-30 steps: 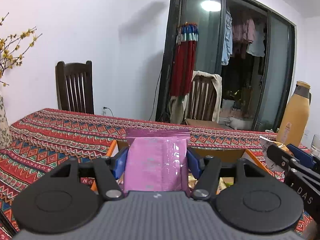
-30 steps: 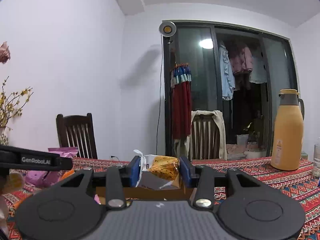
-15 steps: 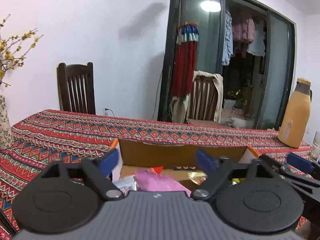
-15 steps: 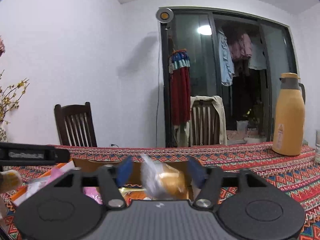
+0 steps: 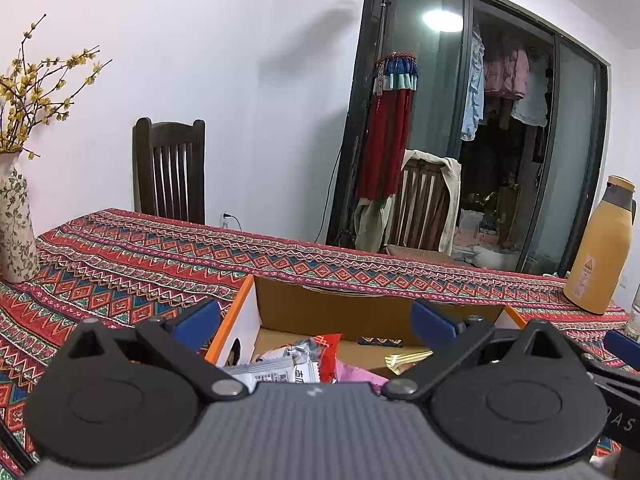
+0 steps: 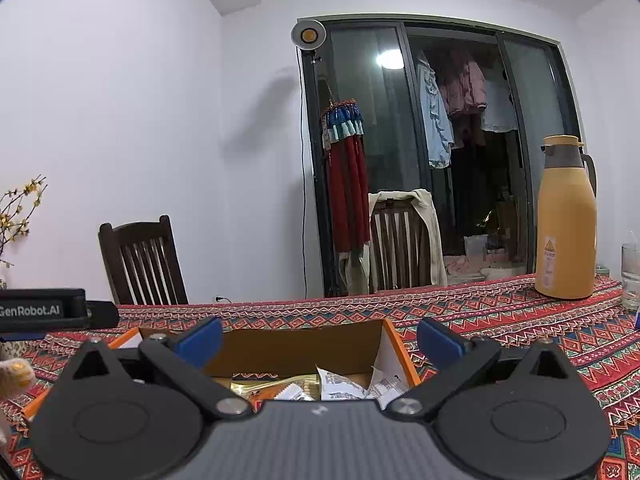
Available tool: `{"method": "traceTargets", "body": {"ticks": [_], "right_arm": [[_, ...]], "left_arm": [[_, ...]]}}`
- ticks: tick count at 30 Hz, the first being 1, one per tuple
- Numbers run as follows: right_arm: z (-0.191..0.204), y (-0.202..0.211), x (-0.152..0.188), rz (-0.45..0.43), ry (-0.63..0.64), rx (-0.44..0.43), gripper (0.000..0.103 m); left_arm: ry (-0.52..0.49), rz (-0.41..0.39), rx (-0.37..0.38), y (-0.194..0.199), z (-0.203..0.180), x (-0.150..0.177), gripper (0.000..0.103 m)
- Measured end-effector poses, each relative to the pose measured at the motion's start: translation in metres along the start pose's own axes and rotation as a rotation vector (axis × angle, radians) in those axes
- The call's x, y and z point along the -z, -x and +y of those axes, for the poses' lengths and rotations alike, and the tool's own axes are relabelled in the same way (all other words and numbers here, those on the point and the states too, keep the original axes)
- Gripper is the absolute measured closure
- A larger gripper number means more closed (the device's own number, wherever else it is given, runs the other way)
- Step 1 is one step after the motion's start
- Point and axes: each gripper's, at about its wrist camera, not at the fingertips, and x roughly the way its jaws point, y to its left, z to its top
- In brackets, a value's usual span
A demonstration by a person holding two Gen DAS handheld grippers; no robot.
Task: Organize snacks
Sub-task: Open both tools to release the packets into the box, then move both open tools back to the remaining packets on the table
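An open cardboard box (image 5: pixel 320 308) with orange edges sits on the patterned tablecloth and holds several snack packets. In the left wrist view I see a grey-white packet (image 5: pixel 276 368), a red one (image 5: pixel 330 350), a pink packet (image 5: pixel 356 374) and a gold one (image 5: pixel 406 358) inside. My left gripper (image 5: pixel 316 320) is open and empty above the box's near side. In the right wrist view the box (image 6: pixel 300 346) shows white packets (image 6: pixel 348 386) and a gold packet (image 6: pixel 276 384). My right gripper (image 6: pixel 320 338) is open and empty above it.
A yellow thermos (image 6: pixel 566 220) and a glass (image 6: pixel 630 276) stand on the table at the right. A flower vase (image 5: pixel 14 224) stands at the left. Two wooden chairs (image 5: pixel 170 168) are behind the table. The left gripper's body (image 6: pixel 44 312) shows at the right view's left edge.
Both grippers opened and let go: the pink packet from the left and the orange-yellow packet from the right dropped into the box. Both grippers now hover empty over it.
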Motion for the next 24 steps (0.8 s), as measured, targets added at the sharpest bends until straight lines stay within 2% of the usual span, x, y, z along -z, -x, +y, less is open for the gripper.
{"method": "traceTargets", "body": {"ticks": [13,24], "right_arm": [[0.0,0.008,-0.005,-0.02,-0.008,0.014,0.0],[-0.01,0.052,-0.022,-0.03,0.0,0.024,0.0]], "left_arm": [[0.016,-0.011,0.01,0.01,-0.001,-0.001,0.0],[0.04,0.034,0.033,0.044,0.003,-0.014,0.0]]}}
